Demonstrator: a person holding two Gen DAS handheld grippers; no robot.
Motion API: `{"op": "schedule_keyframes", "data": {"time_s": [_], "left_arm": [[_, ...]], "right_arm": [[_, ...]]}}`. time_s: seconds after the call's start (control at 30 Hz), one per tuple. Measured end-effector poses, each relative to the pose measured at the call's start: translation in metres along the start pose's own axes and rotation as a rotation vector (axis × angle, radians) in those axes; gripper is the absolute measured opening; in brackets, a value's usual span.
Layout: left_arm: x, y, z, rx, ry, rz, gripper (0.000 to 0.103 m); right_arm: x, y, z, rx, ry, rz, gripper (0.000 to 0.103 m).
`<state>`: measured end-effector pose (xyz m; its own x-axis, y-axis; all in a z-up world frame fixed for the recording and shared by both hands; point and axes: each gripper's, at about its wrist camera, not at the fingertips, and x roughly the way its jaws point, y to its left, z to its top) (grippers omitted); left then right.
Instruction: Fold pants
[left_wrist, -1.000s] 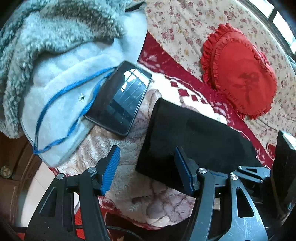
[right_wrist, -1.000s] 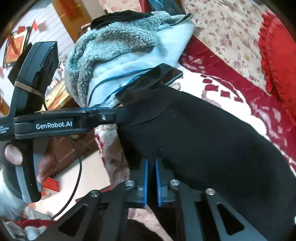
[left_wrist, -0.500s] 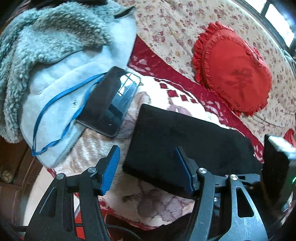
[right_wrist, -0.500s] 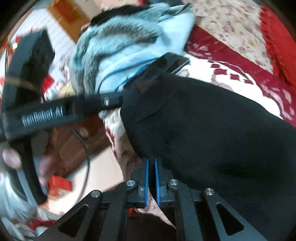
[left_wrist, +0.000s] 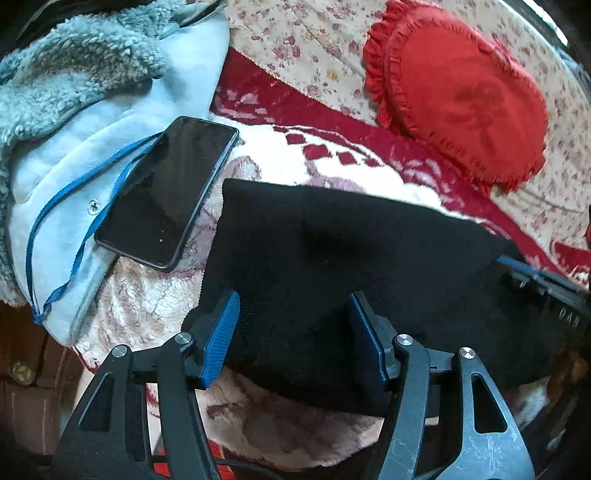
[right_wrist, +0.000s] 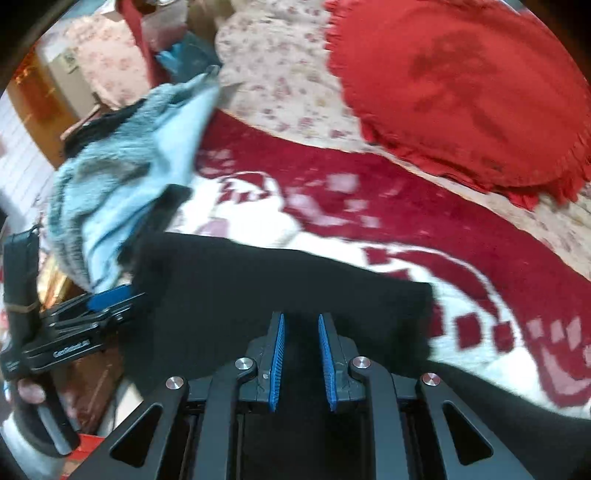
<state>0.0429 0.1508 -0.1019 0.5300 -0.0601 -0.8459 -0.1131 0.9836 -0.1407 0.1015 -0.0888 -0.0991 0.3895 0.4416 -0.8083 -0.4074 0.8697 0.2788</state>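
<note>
The black pants (left_wrist: 347, 266) lie folded into a flat rectangle on a red-and-white blanket (left_wrist: 295, 162). They also show in the right wrist view (right_wrist: 258, 291). My left gripper (left_wrist: 291, 332) is open and empty, with its blue pads over the near edge of the pants. My right gripper (right_wrist: 301, 354) is open with a narrow gap, over the pants and holding nothing. The left gripper's body (right_wrist: 74, 325) shows at the left of the right wrist view.
A black phone (left_wrist: 170, 192) lies beside the pants, partly on a light blue fleece jacket (left_wrist: 74, 147) with a blue cord. A red heart-shaped cushion (left_wrist: 461, 92) rests on the floral cover (left_wrist: 295, 40) behind. The blanket's edge drops off at the near left.
My right gripper has opened and let go of the pants edge, and swung to the right. The pants have settled flat. My left gripper has moved over the pants' near edge.
</note>
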Motion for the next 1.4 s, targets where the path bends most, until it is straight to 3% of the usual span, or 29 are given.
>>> {"op": "schedule_keyframes", "data": {"time_s": [0.13, 0.23, 0.47, 0.7, 0.83, 1.07, 1.4], "left_arm": [[0.002, -0.006, -0.001, 0.027, -0.024, 0.037, 0.066], [-0.003, -0.007, 0.000, 0.022, -0.021, 0.052, 0.066], [-0.032, -0.032, 0.002, 0.083, -0.056, 0.030, 0.066], [-0.045, -0.092, 0.001, 0.184, -0.064, -0.057, 0.066], [-0.041, -0.129, 0.000, 0.236, -0.042, -0.099, 0.066], [-0.036, -0.188, -0.006, 0.337, -0.006, -0.153, 0.066], [-0.024, -0.241, -0.016, 0.399, 0.077, -0.246, 0.066]], "right_arm": [[0.007, -0.019, 0.002, 0.017, -0.044, 0.023, 0.017], [0.002, -0.015, 0.003, 0.004, -0.029, 0.008, 0.017], [-0.051, -0.021, -0.018, -0.019, -0.051, -0.073, 0.024], [-0.108, -0.076, -0.064, 0.073, -0.051, -0.173, 0.036], [-0.126, -0.111, -0.097, 0.143, -0.018, -0.228, 0.036], [-0.159, -0.146, -0.142, 0.238, -0.038, -0.266, 0.037], [-0.191, -0.168, -0.181, 0.353, -0.115, -0.208, 0.037]]}}
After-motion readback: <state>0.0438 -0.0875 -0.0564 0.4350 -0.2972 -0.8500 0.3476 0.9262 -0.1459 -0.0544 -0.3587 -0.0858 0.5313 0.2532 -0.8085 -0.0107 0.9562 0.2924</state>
